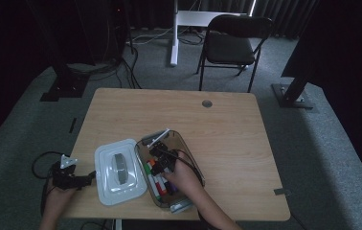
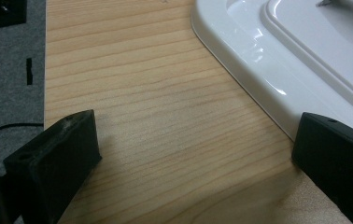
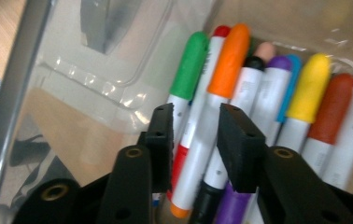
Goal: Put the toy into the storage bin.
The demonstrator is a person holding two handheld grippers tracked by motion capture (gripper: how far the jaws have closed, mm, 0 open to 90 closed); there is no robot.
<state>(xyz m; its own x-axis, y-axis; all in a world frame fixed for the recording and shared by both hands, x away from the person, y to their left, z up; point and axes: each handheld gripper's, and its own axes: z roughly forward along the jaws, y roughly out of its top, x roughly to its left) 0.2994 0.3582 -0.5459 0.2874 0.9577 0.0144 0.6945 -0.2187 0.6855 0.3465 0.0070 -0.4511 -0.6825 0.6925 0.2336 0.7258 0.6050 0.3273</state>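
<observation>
A clear plastic box (image 1: 190, 154) lies on the wooden table (image 1: 217, 124), with several coloured markers (image 1: 158, 185) in its near end. My right gripper (image 1: 163, 162) is down inside the box. In the right gripper view its jaws (image 3: 195, 114) are closed in around the white barrel of the orange-capped marker (image 3: 228, 60), which lies on top of the green (image 3: 188, 65), yellow (image 3: 307, 86) and other markers. The box's white lid (image 1: 117, 172) lies flat to the left of the box. My left gripper (image 1: 91, 176) is open and holds nothing at the table's left edge; its right jaw is beside the lid's rim (image 2: 258, 88).
A folding chair (image 1: 231, 45) and a white table leg (image 1: 174, 33) stand beyond the far edge of the table. Black stand bases (image 1: 62, 88) rest on the grey carpet at both sides. A round cable hole (image 1: 207, 103) is near the far edge.
</observation>
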